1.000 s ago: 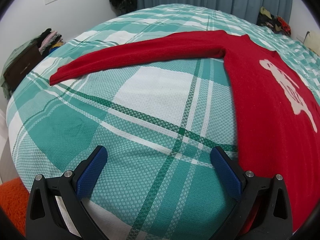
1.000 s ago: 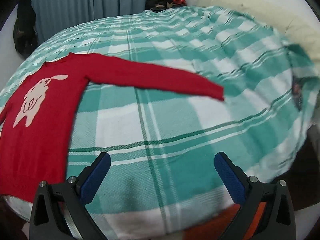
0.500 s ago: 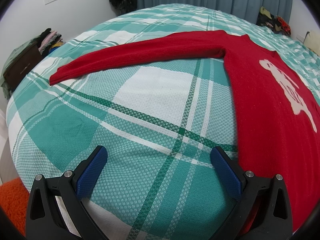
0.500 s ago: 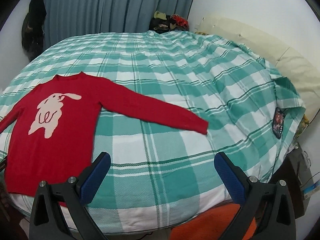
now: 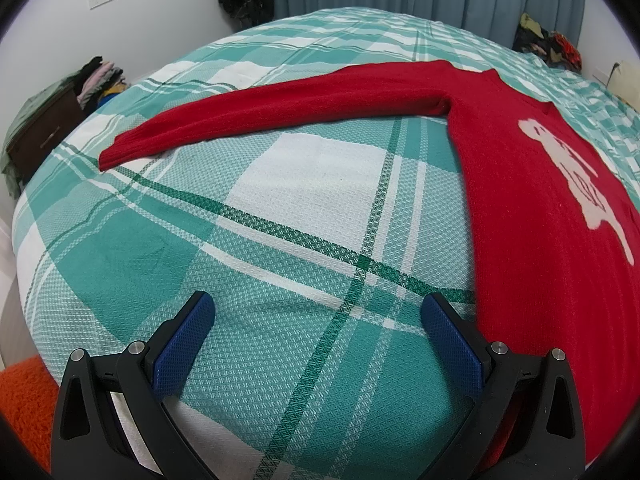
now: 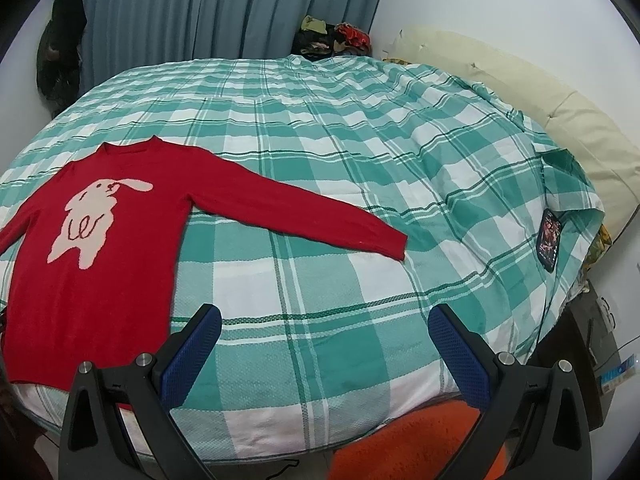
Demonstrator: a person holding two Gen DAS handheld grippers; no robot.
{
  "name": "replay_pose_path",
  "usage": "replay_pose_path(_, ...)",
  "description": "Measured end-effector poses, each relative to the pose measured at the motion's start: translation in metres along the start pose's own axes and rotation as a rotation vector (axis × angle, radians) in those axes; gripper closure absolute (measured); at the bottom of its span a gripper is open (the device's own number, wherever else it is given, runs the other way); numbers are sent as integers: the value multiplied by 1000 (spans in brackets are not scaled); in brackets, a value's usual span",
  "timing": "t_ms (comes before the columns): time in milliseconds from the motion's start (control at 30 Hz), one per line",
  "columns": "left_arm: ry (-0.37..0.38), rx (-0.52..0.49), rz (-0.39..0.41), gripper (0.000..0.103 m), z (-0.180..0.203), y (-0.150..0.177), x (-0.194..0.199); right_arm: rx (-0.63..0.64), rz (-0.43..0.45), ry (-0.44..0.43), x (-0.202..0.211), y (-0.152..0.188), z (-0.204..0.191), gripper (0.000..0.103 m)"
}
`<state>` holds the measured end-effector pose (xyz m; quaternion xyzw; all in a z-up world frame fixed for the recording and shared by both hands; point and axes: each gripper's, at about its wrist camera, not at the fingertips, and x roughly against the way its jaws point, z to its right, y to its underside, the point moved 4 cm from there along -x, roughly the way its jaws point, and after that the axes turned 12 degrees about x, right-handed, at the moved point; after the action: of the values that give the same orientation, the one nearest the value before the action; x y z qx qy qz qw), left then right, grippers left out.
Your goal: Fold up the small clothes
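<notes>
A small red sweater (image 6: 120, 248) with a pale rabbit on the chest lies flat, face up, on the green-and-white checked bedspread (image 6: 360, 160). Both sleeves are spread out. In the left wrist view the sweater's body (image 5: 540, 240) is at the right and one sleeve (image 5: 280, 116) runs left. My left gripper (image 5: 318, 316) is open and empty, low over the bedspread near the hem edge. My right gripper (image 6: 324, 328) is open and empty, raised above the bed's near edge, right of the sweater's body.
A phone (image 6: 550, 240) lies on the bedspread at the right. A cream pillow (image 6: 540, 92) is at the bed's far right. Clothes are piled at the far corner (image 6: 332, 38) and on a dark cabinet (image 5: 44, 132). An orange rug (image 6: 420, 440) is on the floor.
My right gripper has pulled back and risen, so the whole bed and sweater now show. My left gripper has not moved. The sweater has not moved.
</notes>
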<state>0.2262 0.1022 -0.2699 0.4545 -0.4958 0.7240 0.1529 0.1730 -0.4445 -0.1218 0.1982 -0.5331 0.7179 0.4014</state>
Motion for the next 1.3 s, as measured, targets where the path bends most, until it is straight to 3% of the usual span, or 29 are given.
replay_pose_path(400, -1, -1, 0, 1, 0, 0, 0, 4, -10, -10, -6, 5, -1, 1)
replay_pose_path(500, 0, -1, 0, 1, 0, 0, 0, -14, -10, -119, -29, 7, 3, 1)
replay_pose_path(600, 2, -1, -1, 1, -1, 0, 0, -207, 8, -283, -73, 8, 40, 1)
replay_pose_path(667, 1, -1, 0, 1, -1, 0, 0, -424, 27, -428, -107, 12, 77, 12)
replay_pose_path(733, -1, -1, 1, 1, -1, 0, -1, -734, 11, -638, -154, 25, 116, 23)
replay_pose_path(800, -1, -3, 2, 1, -1, 0, -1, -909, -6, -733, -188, 34, 137, 29)
replay_pose_path(1000, -2, -4, 2, 1, -1, 0, -1, -1048, -74, -754, -253, 40, 150, 34)
replay_pose_path(1100, -4, -6, 2, 1, -1, 0, -1, -1096, -107, -720, -275, 43, 150, 46)
replay_pose_path(1200, -7, -5, 5, 1, -1, 0, -1, -1125, -103, -654, -285, 44, 151, 70)
replay_pose_path(1233, -8, -5, 6, 1, -1, 0, -1, -1133, -111, -628, -289, 46, 151, 89)
replay_pose_path(1267, -9, -6, 7, 1, -1, 0, -1, -1133, -123, -599, -292, 48, 153, 101)
replay_pose_path(1300, -8, -6, 7, 1, -2, 0, -1, -1126, -131, -570, -294, 49, 154, 100)
